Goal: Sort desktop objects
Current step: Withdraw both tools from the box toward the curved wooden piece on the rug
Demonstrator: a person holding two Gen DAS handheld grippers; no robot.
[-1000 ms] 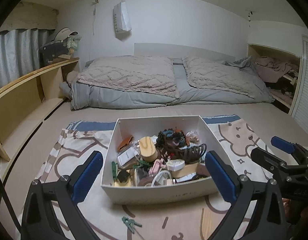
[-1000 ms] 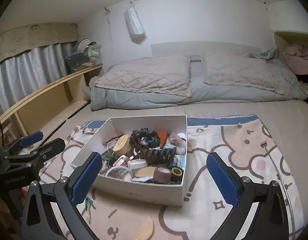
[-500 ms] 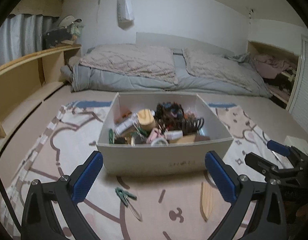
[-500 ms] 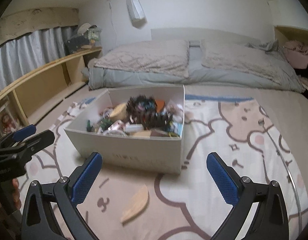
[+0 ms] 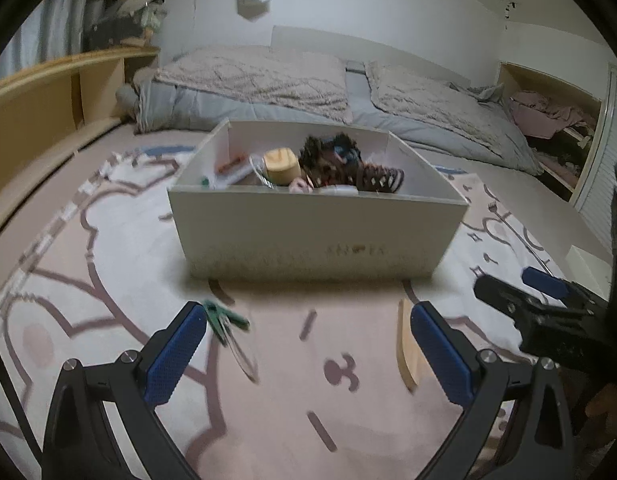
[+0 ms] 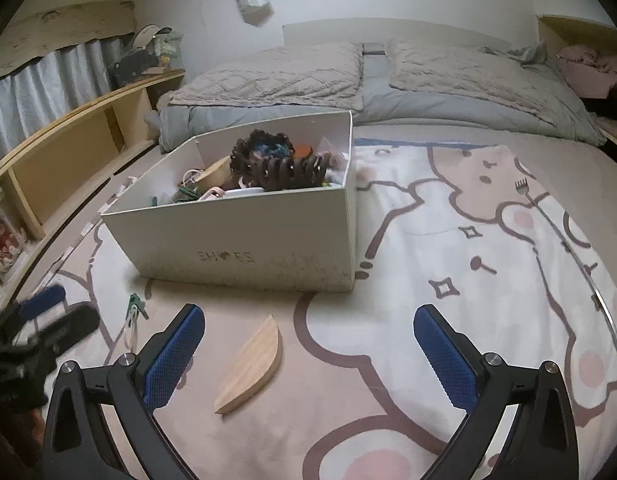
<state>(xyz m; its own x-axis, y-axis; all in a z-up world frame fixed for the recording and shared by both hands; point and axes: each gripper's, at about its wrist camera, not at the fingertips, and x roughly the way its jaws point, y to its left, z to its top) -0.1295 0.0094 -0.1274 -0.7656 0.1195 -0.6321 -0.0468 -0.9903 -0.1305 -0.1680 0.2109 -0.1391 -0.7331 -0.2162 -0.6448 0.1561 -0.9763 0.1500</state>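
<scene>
A white cardboard box (image 5: 316, 236) (image 6: 244, 240) full of small items stands on a patterned blanket; a brown hair claw (image 6: 292, 170) and a wooden block (image 5: 282, 164) rise above its rim. In front of the box lie a green clip (image 5: 222, 322) (image 6: 134, 308) and a leaf-shaped wooden piece (image 6: 250, 364) (image 5: 406, 354). My left gripper (image 5: 308, 354) is open and low over the blanket, with the green clip just beside its left fingertip. My right gripper (image 6: 308, 356) is open too, the wooden piece lying near its left finger. Neither holds anything.
A bed with grey and beige quilts (image 5: 308, 84) runs behind the box. A wooden shelf unit (image 6: 68, 148) lines the left side. The blanket (image 6: 488, 240) stretches wide to the right of the box. A thin metal hoop (image 6: 604, 308) lies at its right edge.
Both grippers have dropped lower and nearer the blanket in front of the box, so its front wall now hides most of the contents. Both stay open.
</scene>
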